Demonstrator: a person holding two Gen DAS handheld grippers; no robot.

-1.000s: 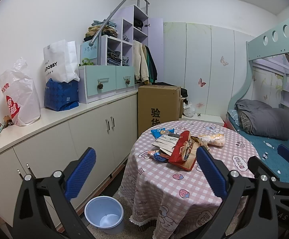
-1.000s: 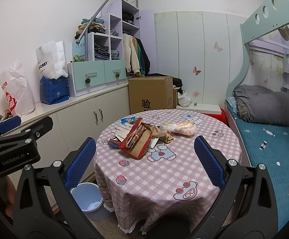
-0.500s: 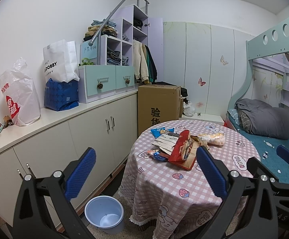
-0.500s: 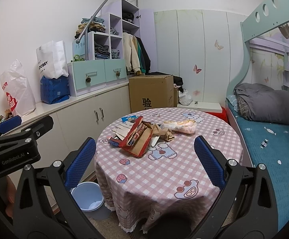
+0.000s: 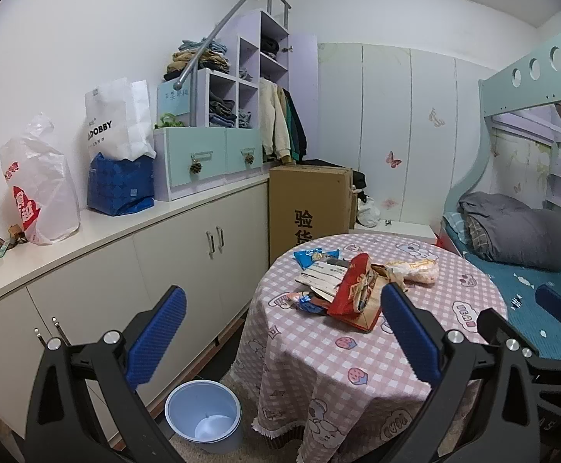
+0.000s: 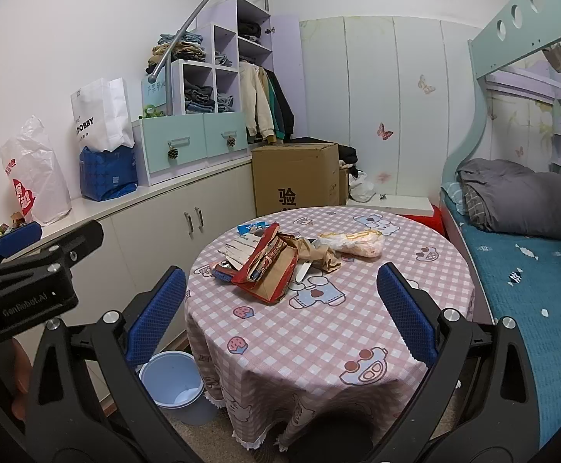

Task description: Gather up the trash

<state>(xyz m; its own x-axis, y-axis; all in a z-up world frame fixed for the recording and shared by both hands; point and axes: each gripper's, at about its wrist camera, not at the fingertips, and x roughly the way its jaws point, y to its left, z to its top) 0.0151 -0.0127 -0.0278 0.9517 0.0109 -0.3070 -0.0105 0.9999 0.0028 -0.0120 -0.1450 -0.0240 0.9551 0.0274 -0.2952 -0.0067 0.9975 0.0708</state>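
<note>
— Blue-padded and spread wide, the left gripper [image 5: 282,332] and right gripper [image 6: 280,312] both hang empty short of the round table [image 6: 357,320]. Anything changed since a second ago?

— Hardly. The right view has crept slightly closer to the table; the left view looks the same.

— Where is the trash?

— Heaped on the far left part of the checked cloth: a red packet [image 6: 261,258], a brown paper bag [image 6: 280,274], a blue wrapper [image 5: 313,256], a pale bread bag [image 6: 353,243]. The bin [image 5: 203,416] stands on the floor just beside the table.

— What stays unclear?

— Pieces under the packet overlap too much to sort out, and the right gripper's finger cuts off part of the bin [image 6: 172,386]
</note>
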